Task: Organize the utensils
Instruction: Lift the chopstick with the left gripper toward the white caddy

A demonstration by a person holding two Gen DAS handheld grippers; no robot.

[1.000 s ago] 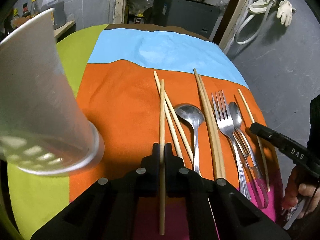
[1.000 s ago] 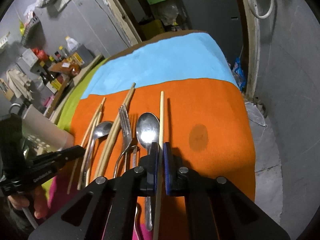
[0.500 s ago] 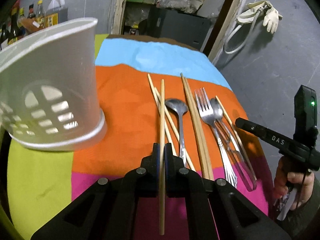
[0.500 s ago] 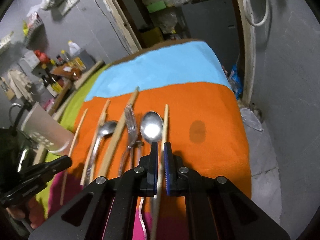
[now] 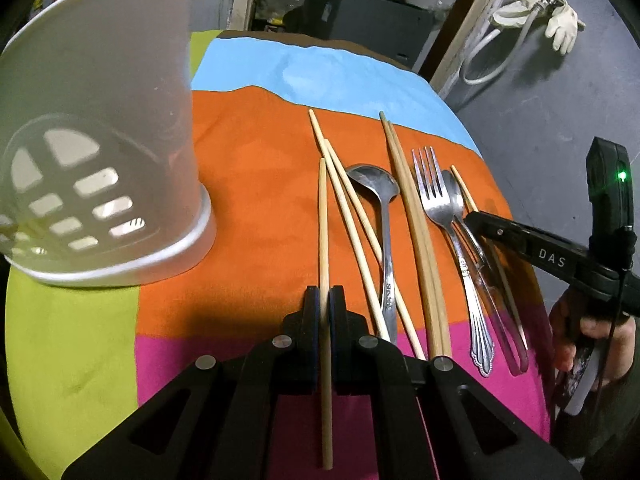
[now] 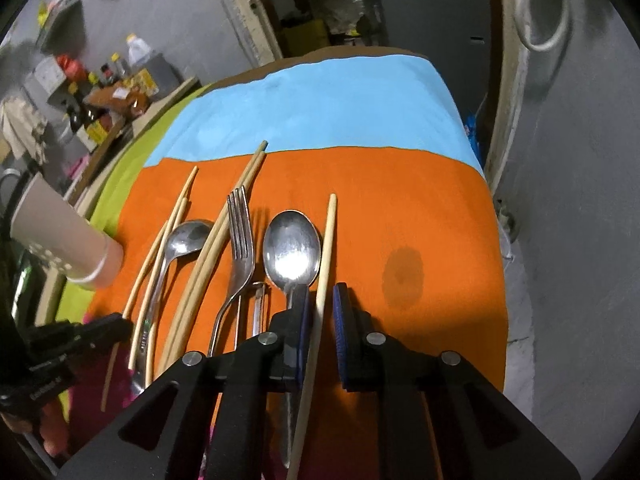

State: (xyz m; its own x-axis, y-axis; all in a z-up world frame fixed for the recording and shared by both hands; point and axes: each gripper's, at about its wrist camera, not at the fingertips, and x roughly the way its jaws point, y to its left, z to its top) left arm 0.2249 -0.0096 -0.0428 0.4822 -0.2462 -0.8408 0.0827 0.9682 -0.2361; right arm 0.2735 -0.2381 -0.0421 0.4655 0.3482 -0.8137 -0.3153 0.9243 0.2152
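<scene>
Colour-blocked cloth (image 5: 248,184) in orange, pink, lime and blue covered the table, so everything on it showed up fine. Closest to the left camera, the left gripper (image 5: 324,300) was pinching a pale wooden chopstick (image 5: 323,216) tight between its pads, stick pointing away along the fingers. A second before, that camera sat right beside the frosted white plastic utensil holder with slotted base (image 5: 100,152); at this point the view had pulled back and the holder stood on the cloth off to the left, apparently still empty. On the right side, the right gripper (image 6: 320,312) had been clamped on another light wooden chopstick (image 6: 326,248), but its jaws were opening now, with the stick loose between them and leaning toward the left pad. My guess is that one was getting let go or re-gripped, so it wasn't headed to the holder yet. Further out lay the rest: a round-bowled steel ladle spoon (image 5: 380,216), a silver fork (image 5: 434,196), a shiny oval steel spoon (image 6: 293,248) and a darker bamboo chopstick pair (image 5: 412,216), all still unsorted.
</scene>
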